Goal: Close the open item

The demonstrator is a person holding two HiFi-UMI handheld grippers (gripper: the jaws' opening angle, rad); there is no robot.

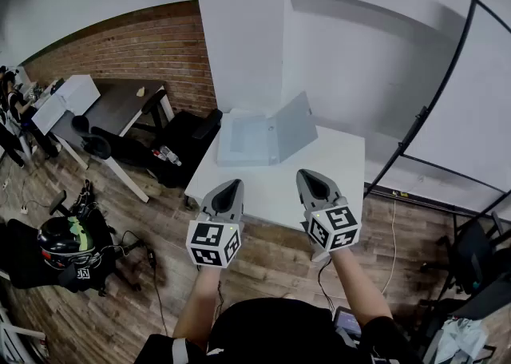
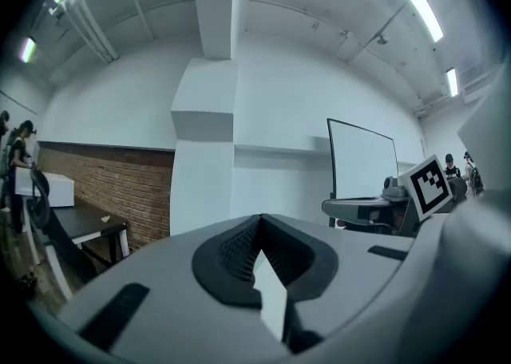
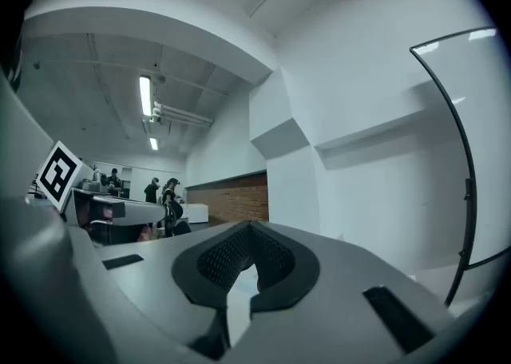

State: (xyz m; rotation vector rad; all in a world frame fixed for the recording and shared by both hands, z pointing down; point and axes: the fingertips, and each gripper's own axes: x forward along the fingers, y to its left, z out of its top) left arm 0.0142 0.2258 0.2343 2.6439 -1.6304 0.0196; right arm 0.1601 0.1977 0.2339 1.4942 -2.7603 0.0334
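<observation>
A pale grey laptop-like case [image 1: 243, 141] lies on the far part of the white table [image 1: 335, 155], its lid [image 1: 294, 124] raised and leaning to the right. My left gripper [image 1: 229, 188] hovers over the table's near edge, jaws together and empty. My right gripper [image 1: 313, 183] is beside it at the same height, also shut with nothing held. Both point level toward the case, well short of it. In the left gripper view the gripper [image 2: 259, 223] shows its tips meeting, with the wall beyond. The right gripper view shows the same for its gripper [image 3: 250, 231].
A white pillar [image 1: 239, 43] rises behind the table. A whiteboard on a black frame [image 1: 467, 91] stands at the right. A dark desk [image 1: 120, 107] and black chairs [image 1: 188, 139] are to the left. A helmet and cables [image 1: 68, 241] lie on the wooden floor.
</observation>
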